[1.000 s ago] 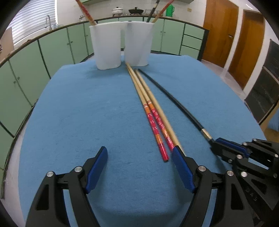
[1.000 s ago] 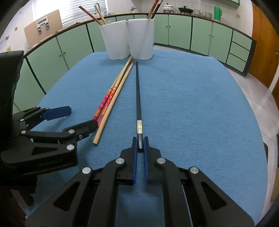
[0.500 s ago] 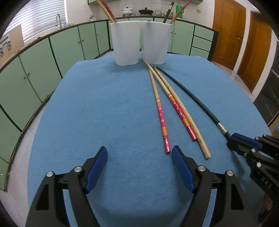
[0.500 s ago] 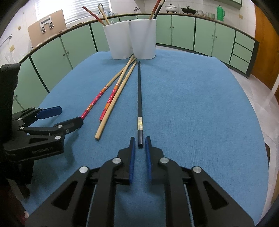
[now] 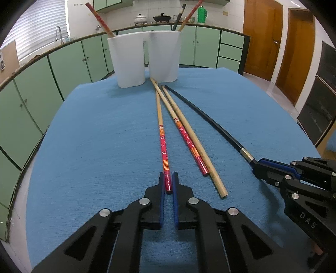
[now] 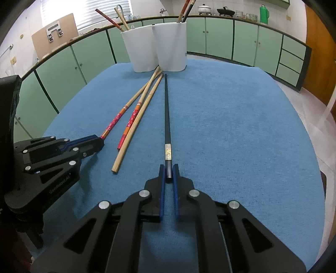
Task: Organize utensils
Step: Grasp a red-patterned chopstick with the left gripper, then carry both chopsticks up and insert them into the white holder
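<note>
Two white cups [image 5: 130, 61] [image 5: 164, 56] stand side by side at the far end of the blue table [image 5: 94, 136], each with chopsticks in it. My left gripper [image 5: 168, 184] is shut on the near end of a red-handled chopstick [image 5: 161, 130] lying on the cloth. My right gripper [image 6: 168, 174] is shut on the near end of a black chopstick [image 6: 167, 109], also seen from the left wrist [image 5: 210, 120]. A second red-handled chopstick [image 5: 187, 138] and a plain wooden one [image 5: 195, 142] lie between them.
Green cabinets [image 5: 69, 63] run around the table, with a counter holding pots and a green flask [image 5: 202, 11] behind. Wooden doors [image 5: 262, 37] stand at the right. The cloth has bare areas left and right of the chopsticks.
My left gripper closed from wide open onto the red-handled chopstick's end, which swung away from the other two. My right gripper stayed shut on the black chopstick.
</note>
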Available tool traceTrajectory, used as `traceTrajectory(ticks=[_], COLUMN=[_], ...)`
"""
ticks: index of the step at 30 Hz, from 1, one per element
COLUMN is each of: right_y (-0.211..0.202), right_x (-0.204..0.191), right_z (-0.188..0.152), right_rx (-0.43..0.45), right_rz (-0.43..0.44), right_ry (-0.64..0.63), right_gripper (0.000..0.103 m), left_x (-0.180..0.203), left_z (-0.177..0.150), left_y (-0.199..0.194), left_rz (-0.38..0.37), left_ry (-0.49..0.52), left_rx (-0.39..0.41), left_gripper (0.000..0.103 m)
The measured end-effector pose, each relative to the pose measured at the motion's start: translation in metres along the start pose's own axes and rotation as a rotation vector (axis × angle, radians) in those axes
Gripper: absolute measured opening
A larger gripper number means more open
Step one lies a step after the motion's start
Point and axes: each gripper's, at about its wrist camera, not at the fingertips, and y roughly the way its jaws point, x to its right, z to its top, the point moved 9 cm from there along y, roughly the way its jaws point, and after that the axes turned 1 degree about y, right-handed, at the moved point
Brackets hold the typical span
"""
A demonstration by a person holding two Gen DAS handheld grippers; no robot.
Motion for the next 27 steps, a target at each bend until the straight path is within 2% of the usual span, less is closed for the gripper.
traceTrajectory(ticks=[5,14,20,27], right_y=[-0.011,-0.057,-0.092,-0.117], right_x=[0.001,0.002,0.003,0.001], right_z=[0.005,0.049,0.09,0.136], right_rx=[0.016,0.127,0.209,0.254], right_rz=[-0.007,0.004,0.024,0.051], right_ry=[-0.017,-0.024,-0.041,-0.075], right_gripper=[0.006,0.006,0.006,0.006], left_x=[-0.01,-0.029,-0.034,-0.039], left_z=[0.006,0.045,0.084,0.135], left_y=[-0.017,-0.077,-0.116,-0.142], left_rz=[-0.002,0.02,0.018,-0.01], left_ry=[-0.019,-0.007,0.008,0.026], left_rx=[0.022,0.145,0.25,0.337], left_gripper=[0.005,0.006,0.006,0.005])
